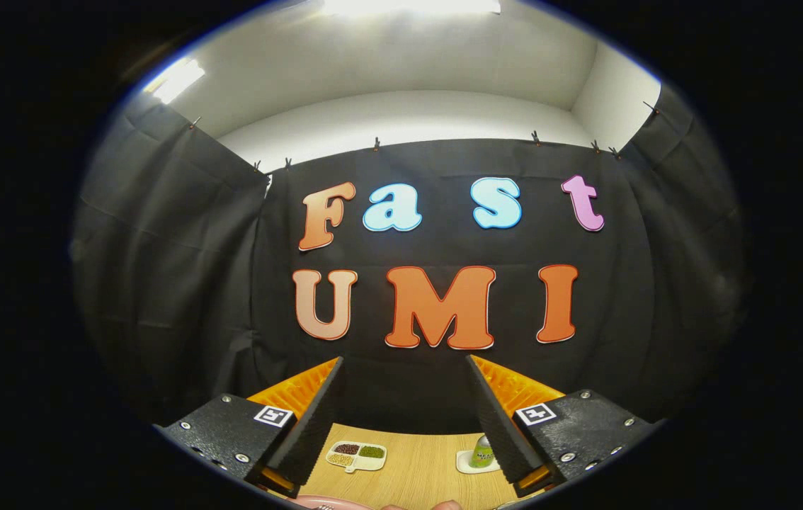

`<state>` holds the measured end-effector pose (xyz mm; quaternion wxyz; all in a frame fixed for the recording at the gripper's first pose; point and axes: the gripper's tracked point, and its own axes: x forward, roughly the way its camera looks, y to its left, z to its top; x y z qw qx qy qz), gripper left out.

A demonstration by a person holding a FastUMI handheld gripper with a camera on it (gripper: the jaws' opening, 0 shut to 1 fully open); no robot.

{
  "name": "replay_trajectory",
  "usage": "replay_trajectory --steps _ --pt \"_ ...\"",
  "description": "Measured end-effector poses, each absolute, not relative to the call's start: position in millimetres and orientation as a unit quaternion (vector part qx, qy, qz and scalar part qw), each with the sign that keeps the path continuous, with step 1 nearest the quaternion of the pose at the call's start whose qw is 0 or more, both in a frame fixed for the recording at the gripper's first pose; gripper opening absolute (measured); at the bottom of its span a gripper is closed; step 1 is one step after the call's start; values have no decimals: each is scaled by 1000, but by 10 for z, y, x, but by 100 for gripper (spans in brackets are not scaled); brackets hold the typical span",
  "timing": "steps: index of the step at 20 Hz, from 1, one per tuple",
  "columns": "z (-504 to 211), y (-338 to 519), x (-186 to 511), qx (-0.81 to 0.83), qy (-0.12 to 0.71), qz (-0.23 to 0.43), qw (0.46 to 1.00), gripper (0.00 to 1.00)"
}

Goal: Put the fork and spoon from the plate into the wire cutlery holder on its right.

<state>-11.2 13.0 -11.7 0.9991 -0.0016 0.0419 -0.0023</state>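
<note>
Held level above the wooden table (416, 474), the gripper (405, 397) has its two fingers spread wide apart with nothing between them, so it grips nothing. Closest of all, just under the fingers, a sliver of a pink plate (327, 503) peeks into sight; whether the fork and spoon lie on it cannot be told. Beside that rim a small part of a hand (423, 506) shows. Further along the table, between the fingers and nearer the left one, lies a white divided dish (357, 455) with dark, green and pale contents in its compartments. Close against the right finger stands a small green bottle (483, 452) on a white coaster (469, 464). Beyond the table hangs the booth's black cloth wall (182, 283).
</note>
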Motion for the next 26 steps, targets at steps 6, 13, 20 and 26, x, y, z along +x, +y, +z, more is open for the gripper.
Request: replay_trajectory --steps 6,13,20,26 --pt "-598 428 -185 12 122 44 992 99" --pt "-1717 785 -558 46 287 88 953 99" --pt "-2729 869 -1053 27 428 89 899 99" --pt "-3421 896 -1552 -5 535 92 840 95"
